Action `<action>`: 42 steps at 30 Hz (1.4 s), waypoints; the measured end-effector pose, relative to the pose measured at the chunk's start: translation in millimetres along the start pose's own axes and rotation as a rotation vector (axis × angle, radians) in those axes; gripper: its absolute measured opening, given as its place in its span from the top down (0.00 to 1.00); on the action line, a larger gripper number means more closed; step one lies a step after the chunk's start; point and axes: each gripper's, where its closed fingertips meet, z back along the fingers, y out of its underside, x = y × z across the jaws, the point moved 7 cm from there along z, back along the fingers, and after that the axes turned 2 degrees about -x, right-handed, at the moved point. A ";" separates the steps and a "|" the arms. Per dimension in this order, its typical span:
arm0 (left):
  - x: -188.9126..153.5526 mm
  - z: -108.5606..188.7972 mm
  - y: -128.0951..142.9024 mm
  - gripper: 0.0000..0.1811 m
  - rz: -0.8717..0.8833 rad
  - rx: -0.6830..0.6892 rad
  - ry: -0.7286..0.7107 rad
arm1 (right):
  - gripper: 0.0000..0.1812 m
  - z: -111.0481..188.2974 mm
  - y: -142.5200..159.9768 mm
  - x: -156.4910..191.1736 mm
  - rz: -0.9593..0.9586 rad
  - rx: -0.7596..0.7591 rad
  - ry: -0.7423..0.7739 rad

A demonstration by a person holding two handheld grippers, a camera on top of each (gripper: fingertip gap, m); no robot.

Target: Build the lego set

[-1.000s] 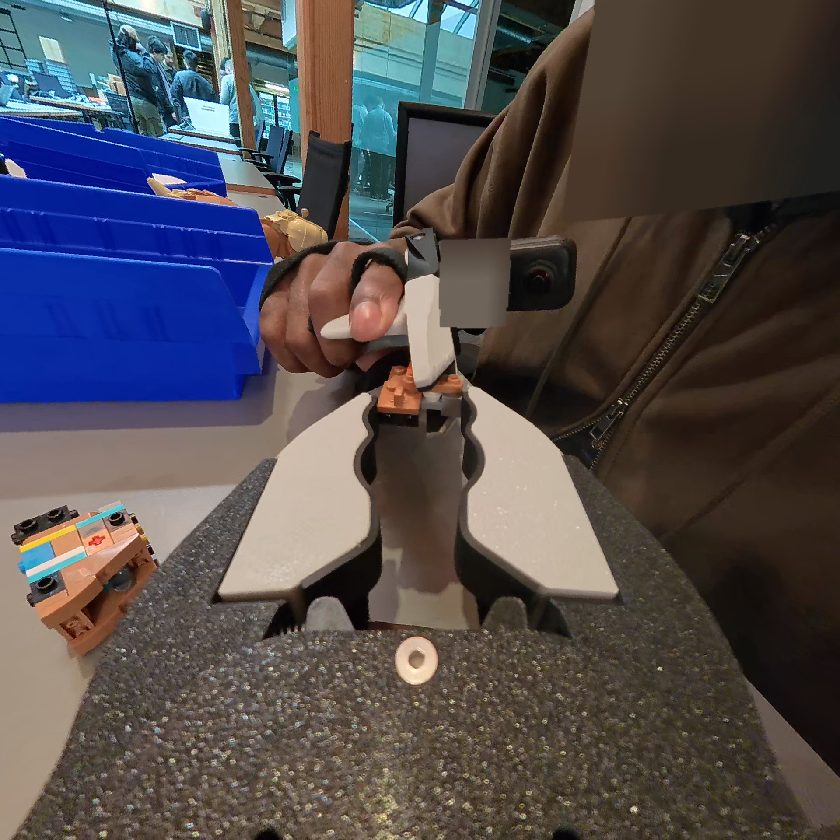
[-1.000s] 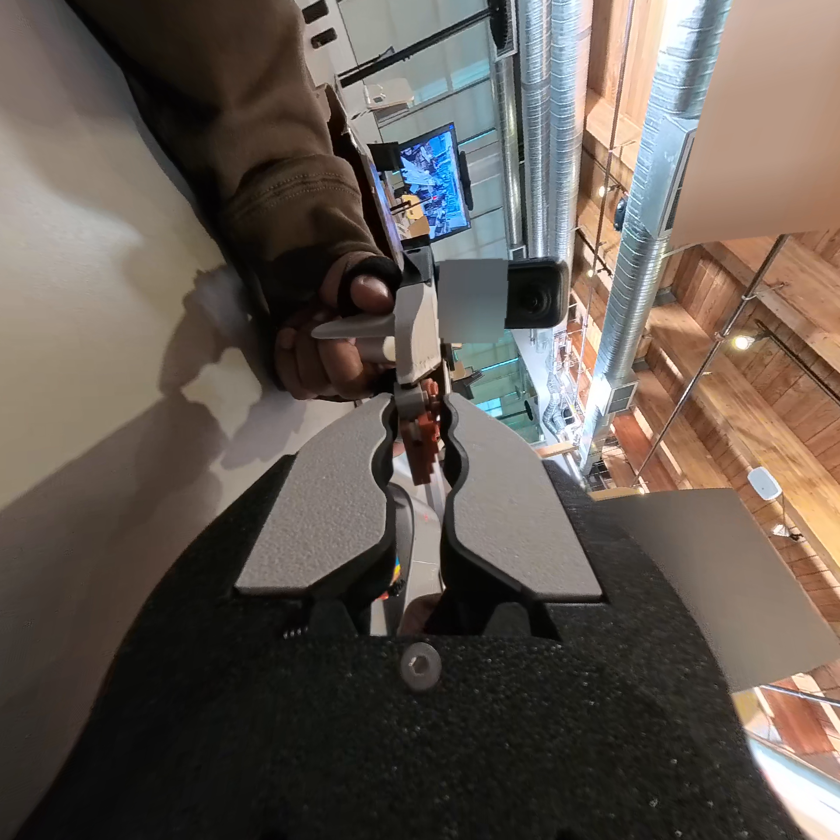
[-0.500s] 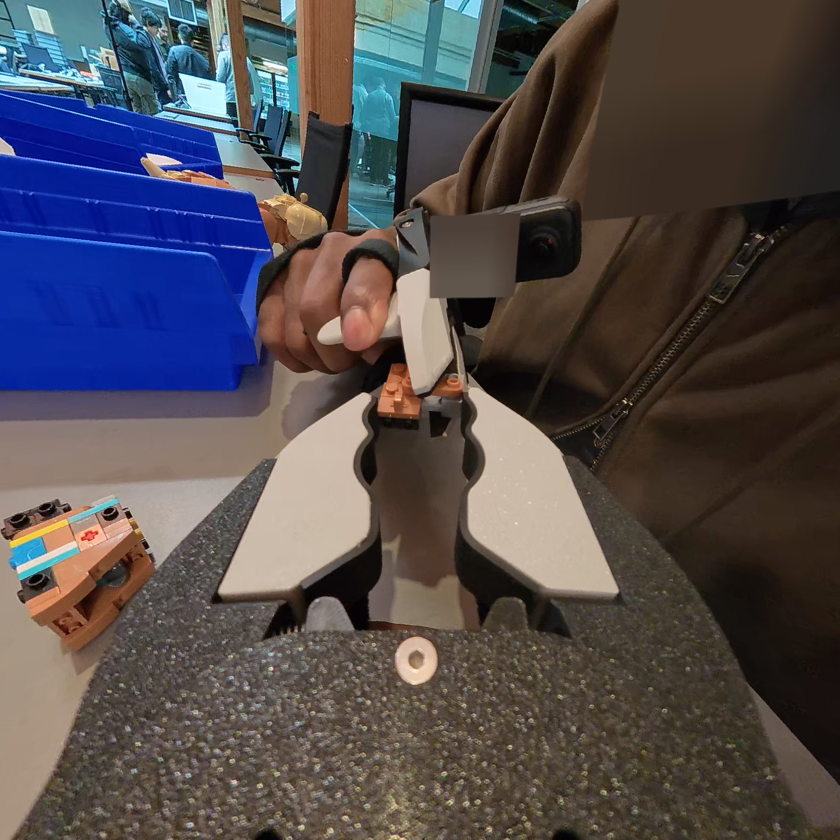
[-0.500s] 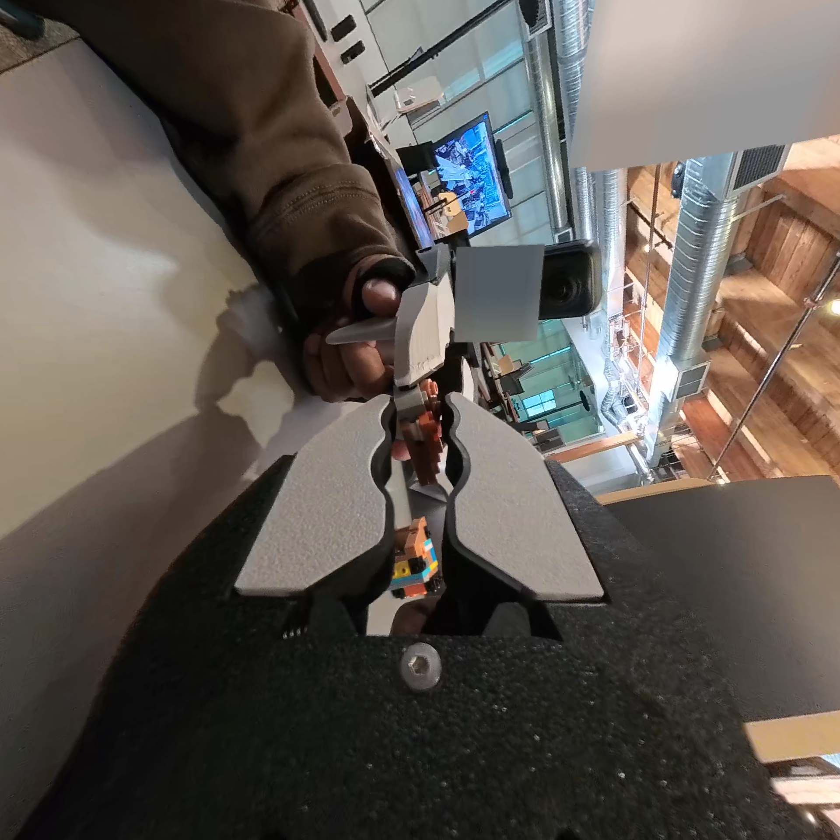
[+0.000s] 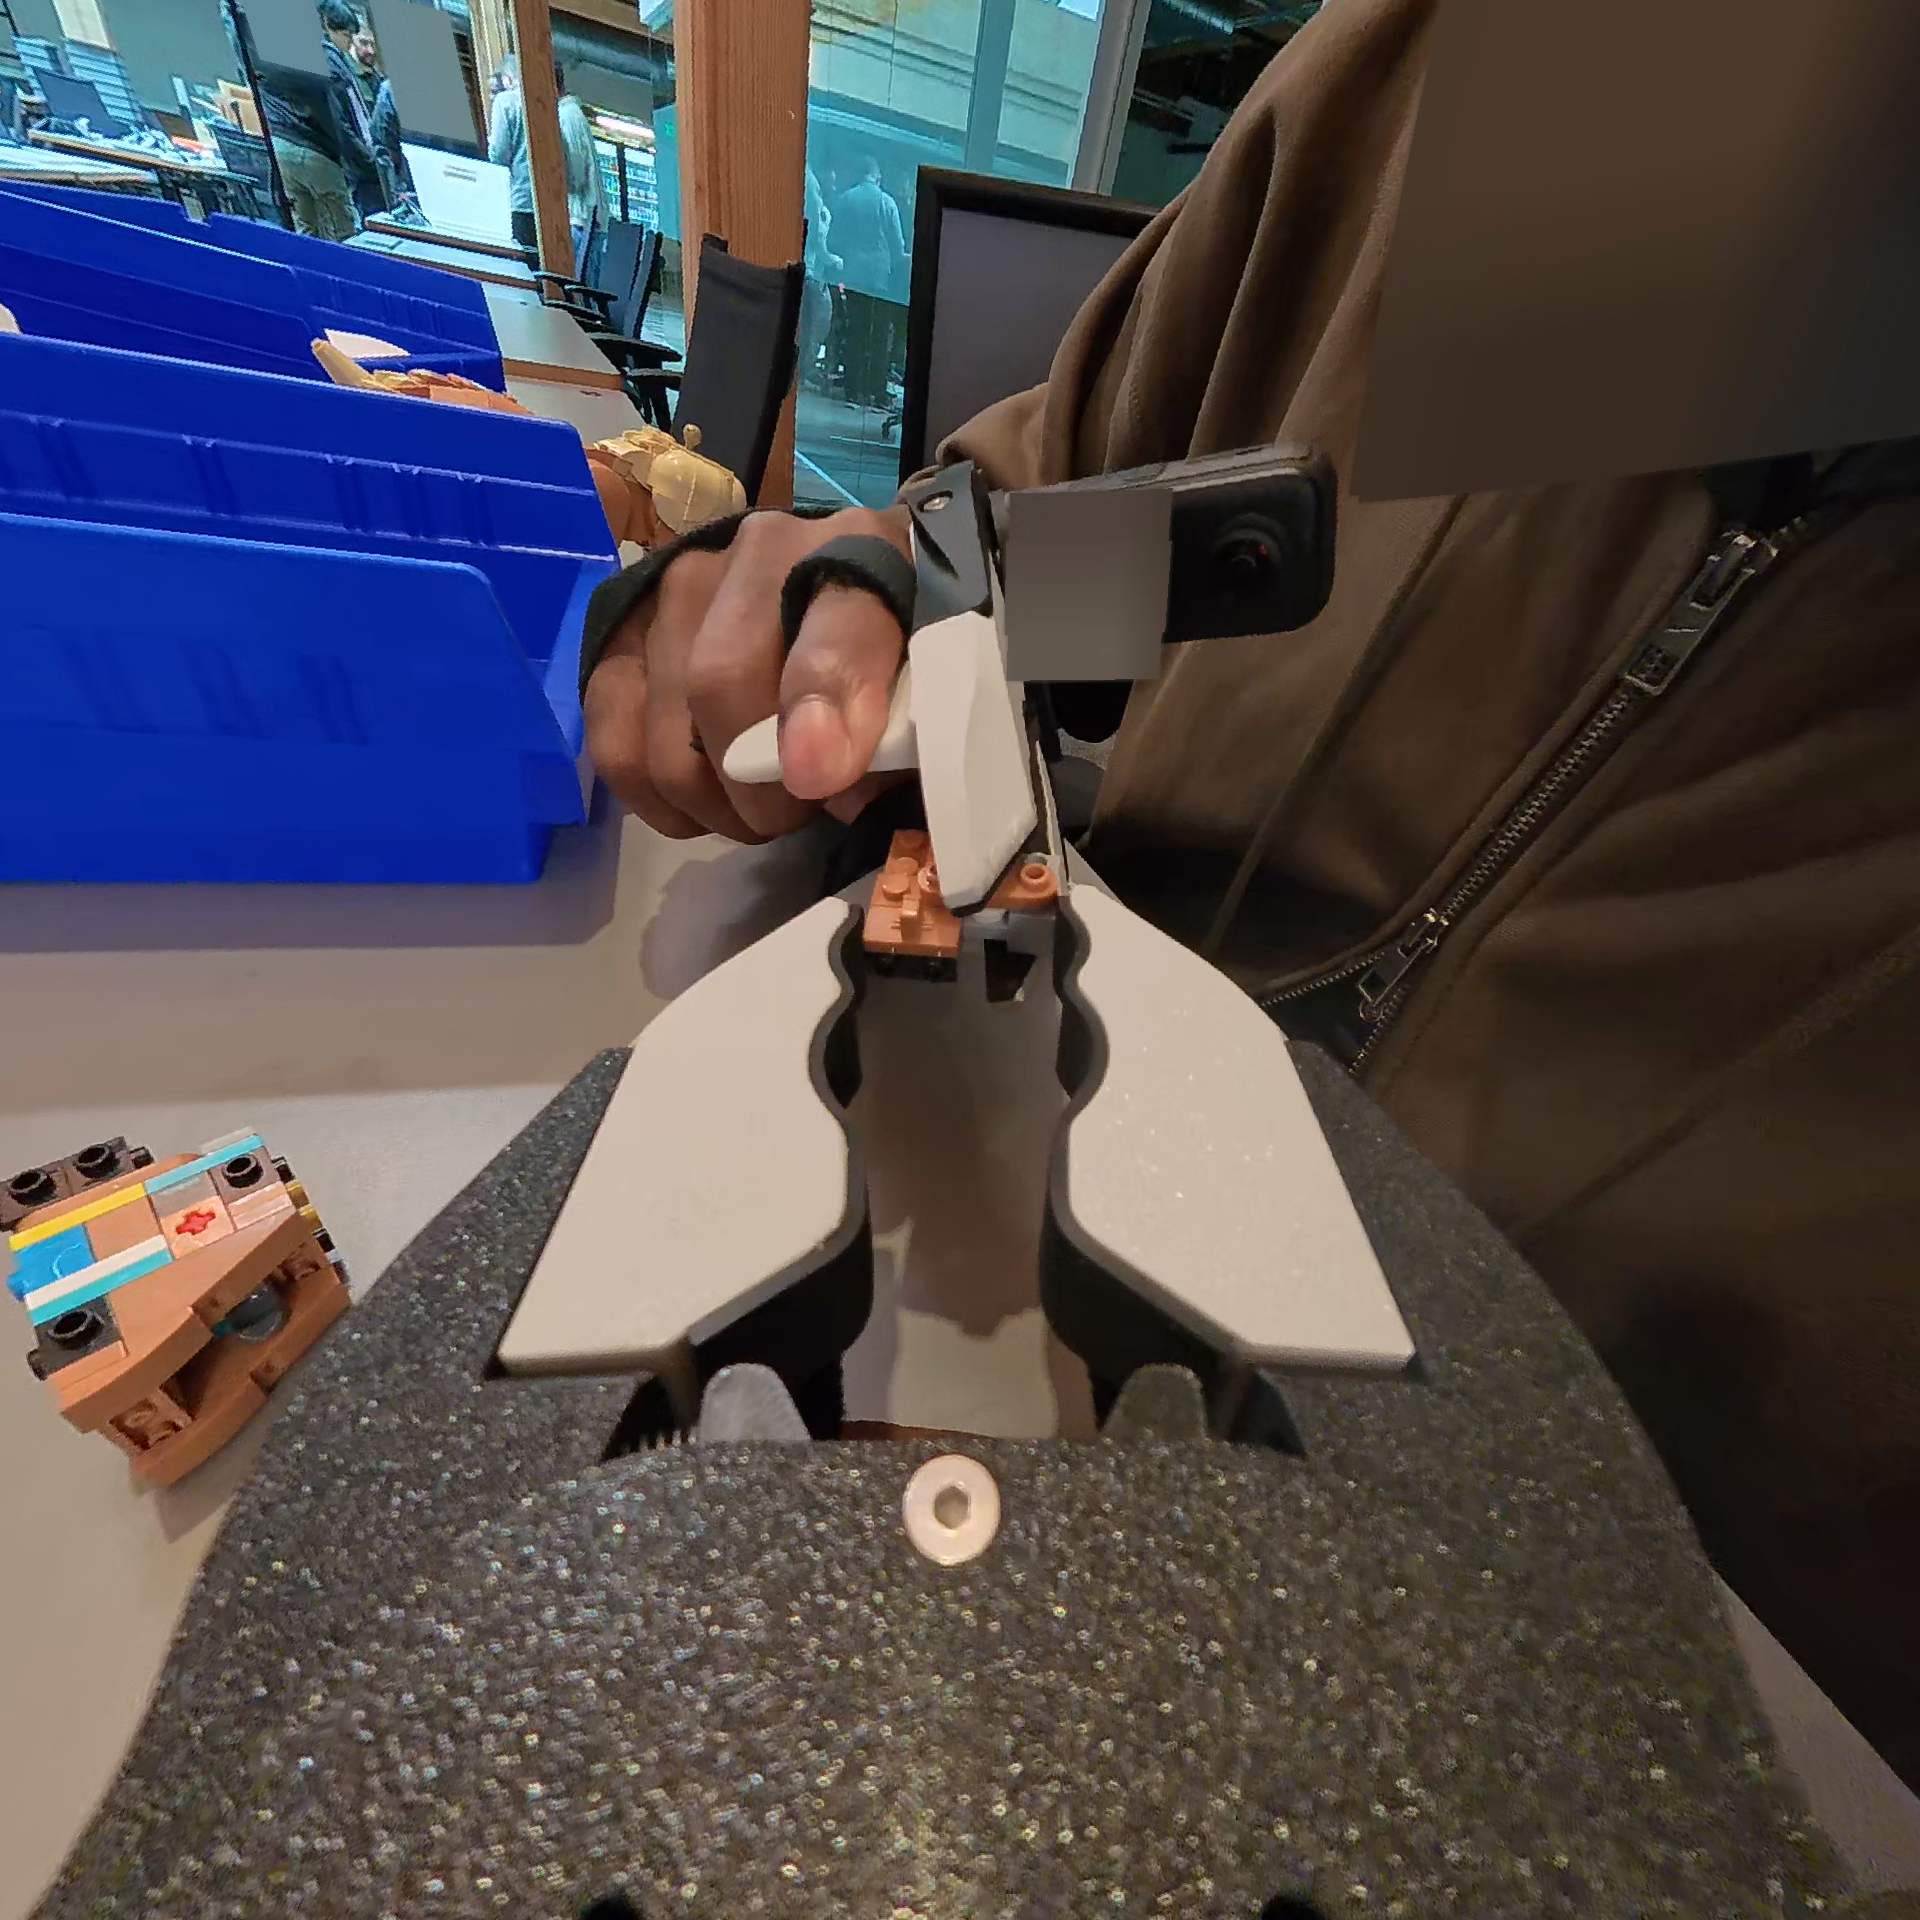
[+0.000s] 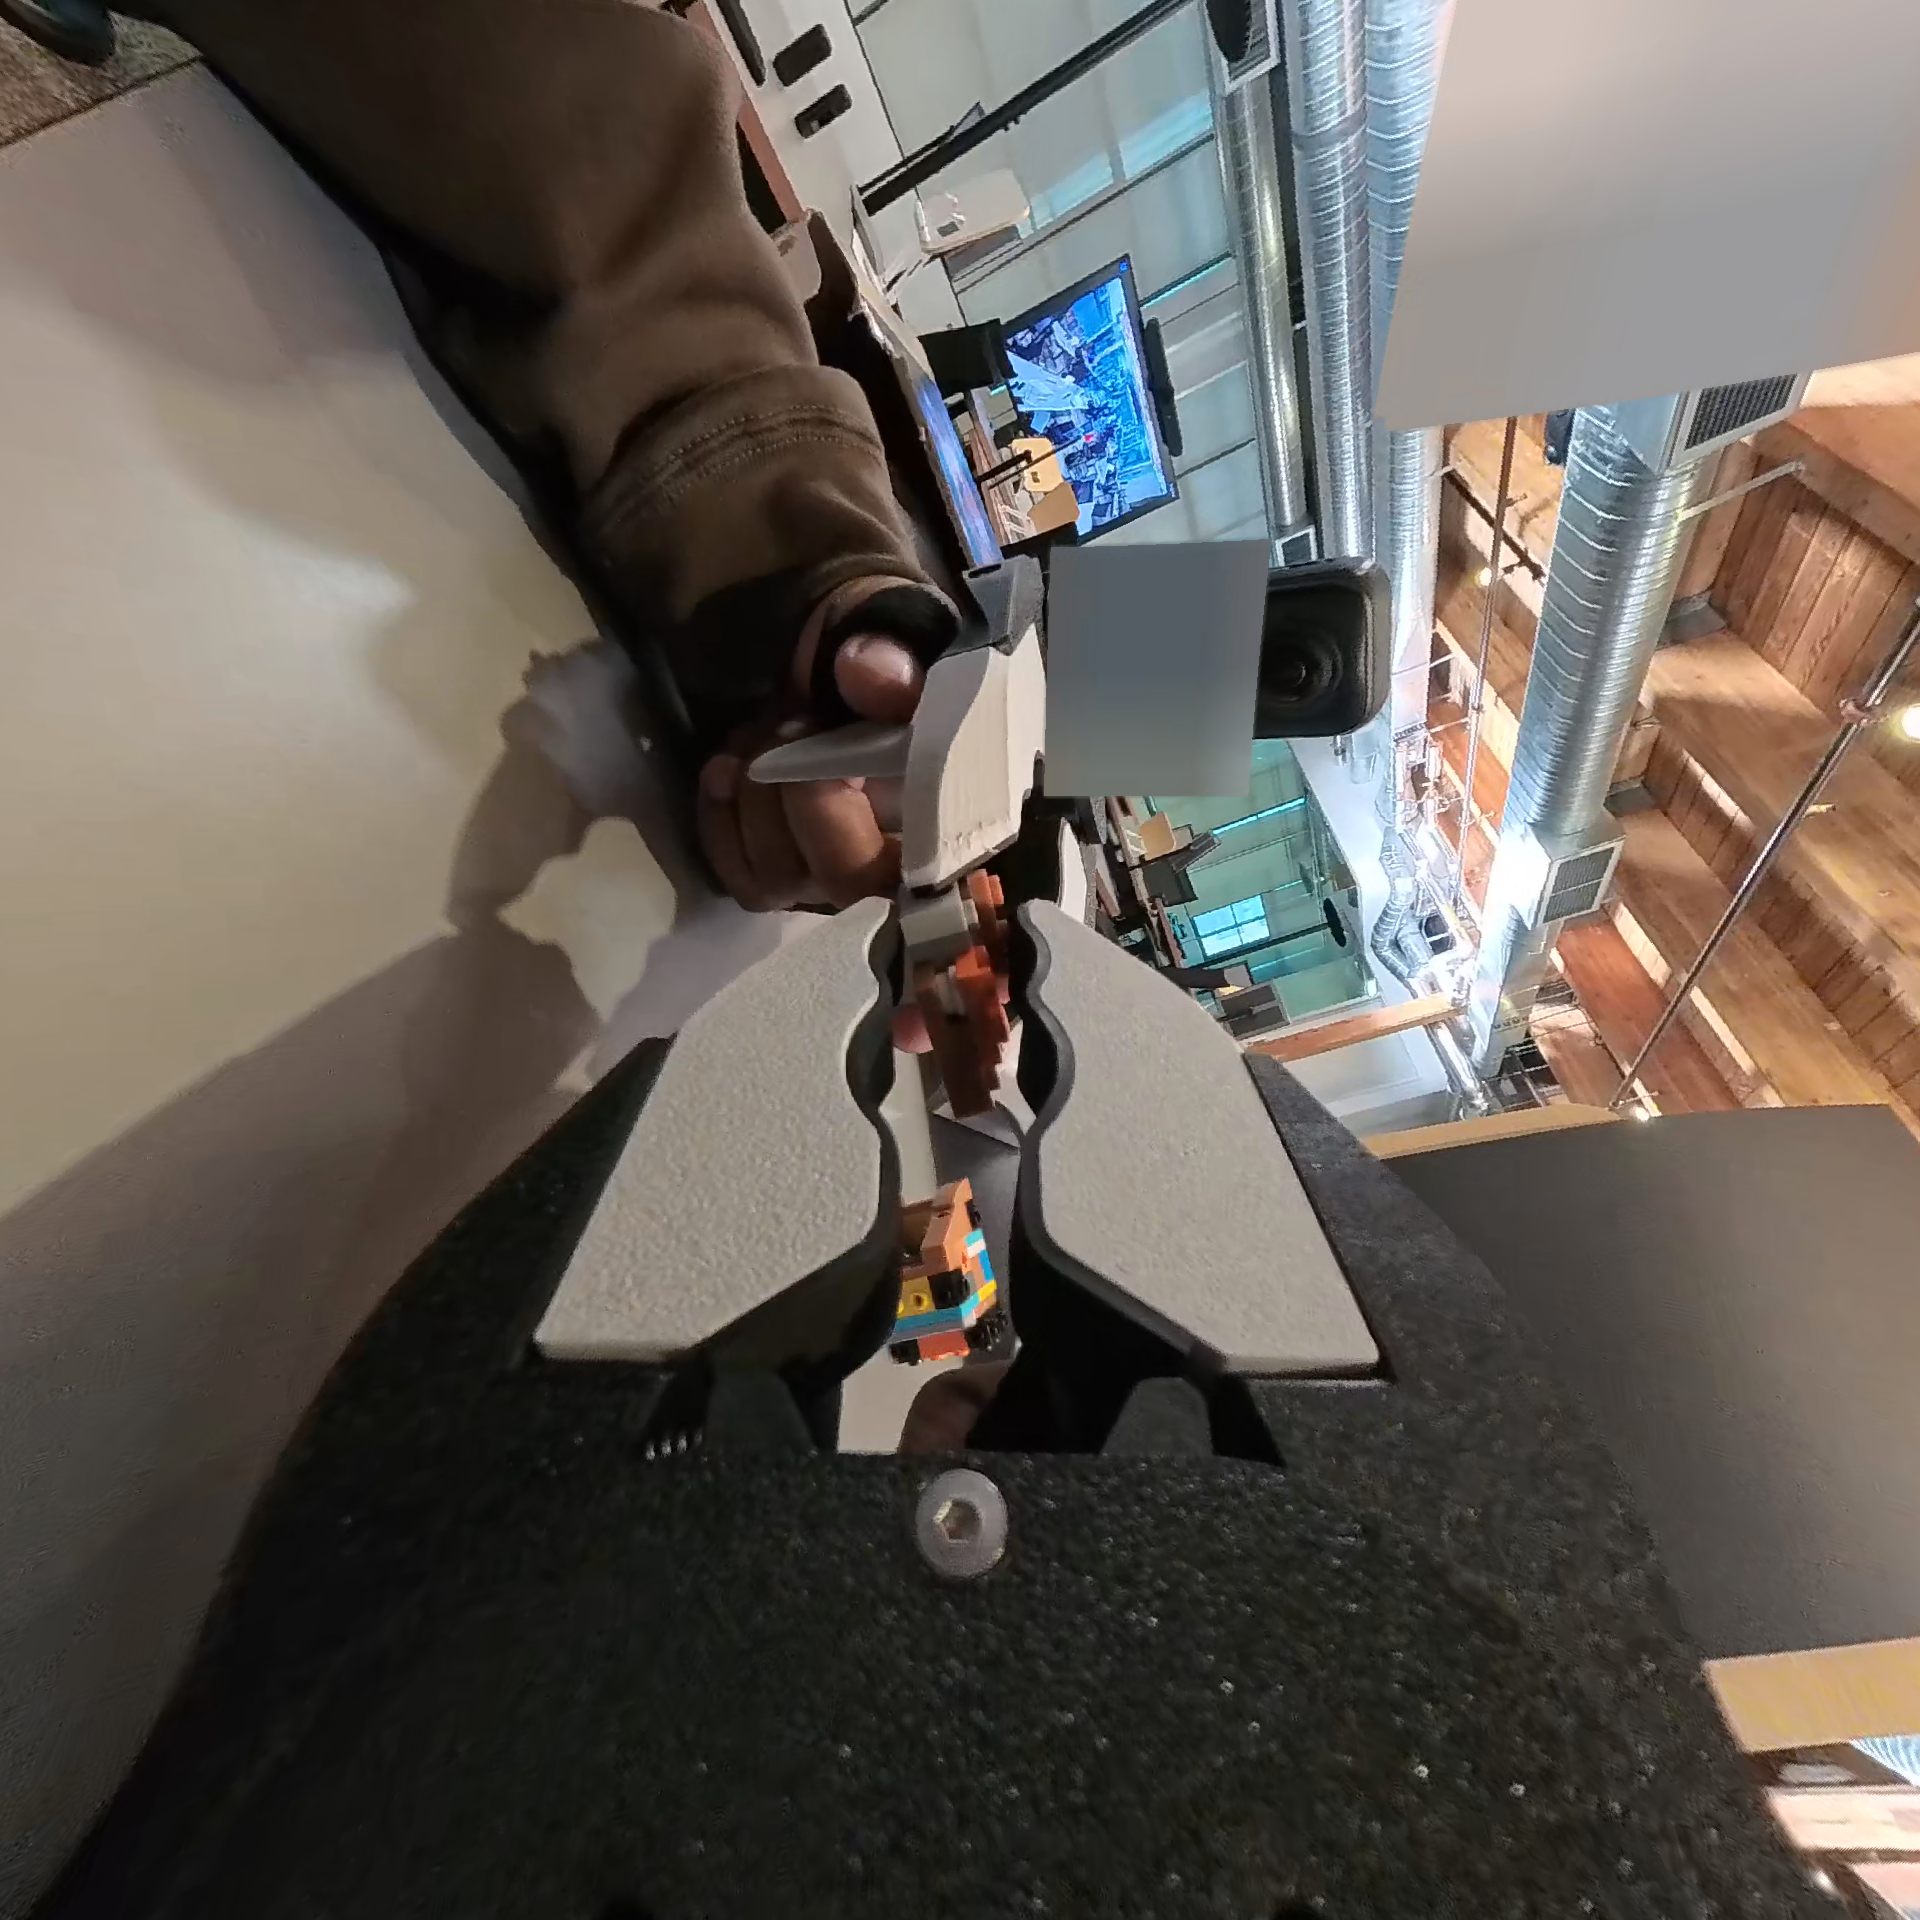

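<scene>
My left gripper (image 5: 956, 935) is shut on a small brown and orange lego assembly (image 5: 909, 914), held above the table close to the person's chest. My right gripper (image 6: 956, 935) comes at it from the opposite side and is closed on the same assembly (image 6: 977, 1008). In the left wrist view the right gripper (image 5: 977, 821) shows edge-on, tilted, with its tip on the assembly's studs. A larger brown build (image 5: 156, 1299) with blue, yellow and white stripes lies on the table at the left. It also shows between my right fingers (image 6: 940, 1288).
Blue storage bins (image 5: 260, 675) stand on the grey table (image 5: 312, 1018) at the back left, with a tan lego figure (image 5: 675, 488) behind them. The person's brown zip jacket (image 5: 1558, 935) fills the right side. A dark monitor (image 5: 997, 312) stands behind. Both grippers' tips are close together, under 4 cm apart.
The right gripper has tilted and rolled while staying on the assembly. The striped build has come into sight between its fingers. The left gripper has kept its hold and barely moved.
</scene>
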 end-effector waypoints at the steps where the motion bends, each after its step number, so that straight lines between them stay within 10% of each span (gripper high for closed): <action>1: 0.2 0.0 0.0 0.81 0.002 0.001 -0.001 | 0.90 0.0 0.2 -0.1 -0.002 0.002 -0.003; 23: 7.2 23.3 -18.6 0.81 0.058 -0.204 -0.087 | 0.91 1.1 7.5 -7.2 -0.014 0.037 0.109; 42: 4.1 -12.3 -6.4 0.80 0.101 -0.109 -0.029 | 0.89 4.5 5.3 -12.9 0.024 -0.019 0.212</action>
